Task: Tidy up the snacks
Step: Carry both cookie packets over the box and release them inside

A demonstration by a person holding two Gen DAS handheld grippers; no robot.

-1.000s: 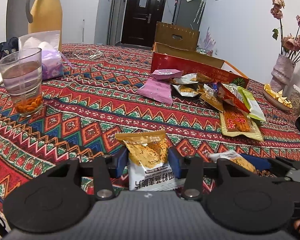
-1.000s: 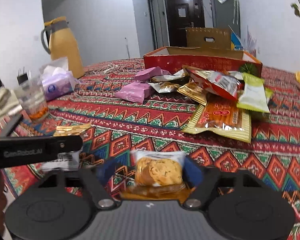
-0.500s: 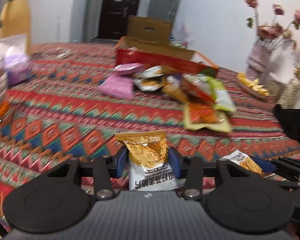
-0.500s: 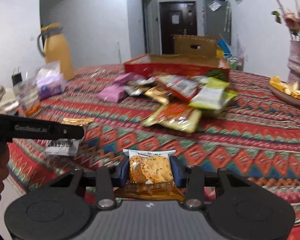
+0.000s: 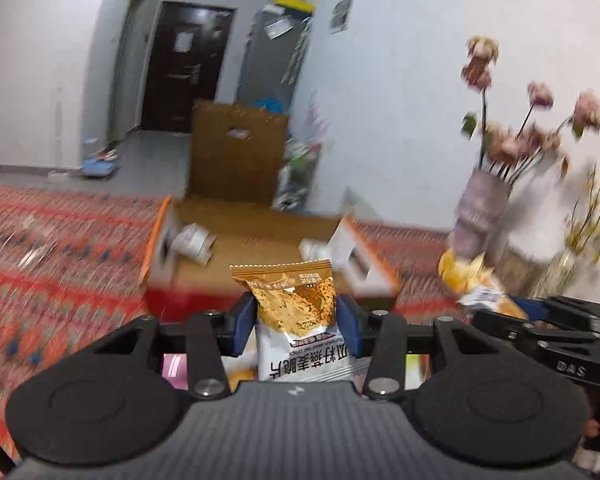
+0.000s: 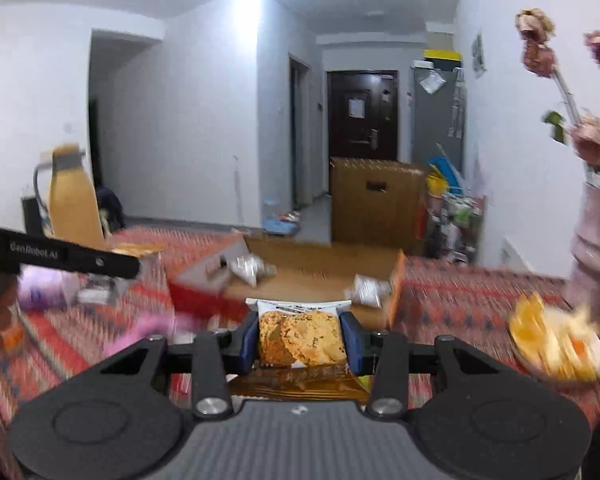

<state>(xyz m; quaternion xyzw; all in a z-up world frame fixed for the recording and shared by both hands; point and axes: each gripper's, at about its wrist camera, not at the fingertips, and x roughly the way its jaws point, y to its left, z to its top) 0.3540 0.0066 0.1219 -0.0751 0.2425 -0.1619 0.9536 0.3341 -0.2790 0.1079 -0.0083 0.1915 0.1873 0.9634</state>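
My left gripper [image 5: 296, 322] is shut on a gold and white crisp packet [image 5: 296, 312], held upright above the table. My right gripper [image 6: 300, 338] is shut on a cookie packet [image 6: 302, 338] that shows two round biscuits. Both hang just short of the near red wall of an open cardboard box [image 5: 260, 248] [image 6: 320, 268]. The box holds two small silver packets [image 5: 192, 240] [image 6: 252, 268]. In the left wrist view the right gripper [image 5: 516, 312] shows at the right with its packet. In the right wrist view the left gripper's body shows as a black bar at the left.
A patterned red tablecloth [image 5: 60, 260] covers the table. A vase of dried flowers [image 5: 480, 216] and a dish of orange pieces [image 6: 556, 340] stand at the right. A yellow jug [image 6: 72, 200] stands at the far left, pink packets [image 6: 140, 332] lie below. A tall brown box [image 6: 376, 200] stands behind.
Both grippers rose and moved forward over the pile of snacks to the box, each carrying its packet. The right gripper's jaws closed onto the cookie packet at the start.
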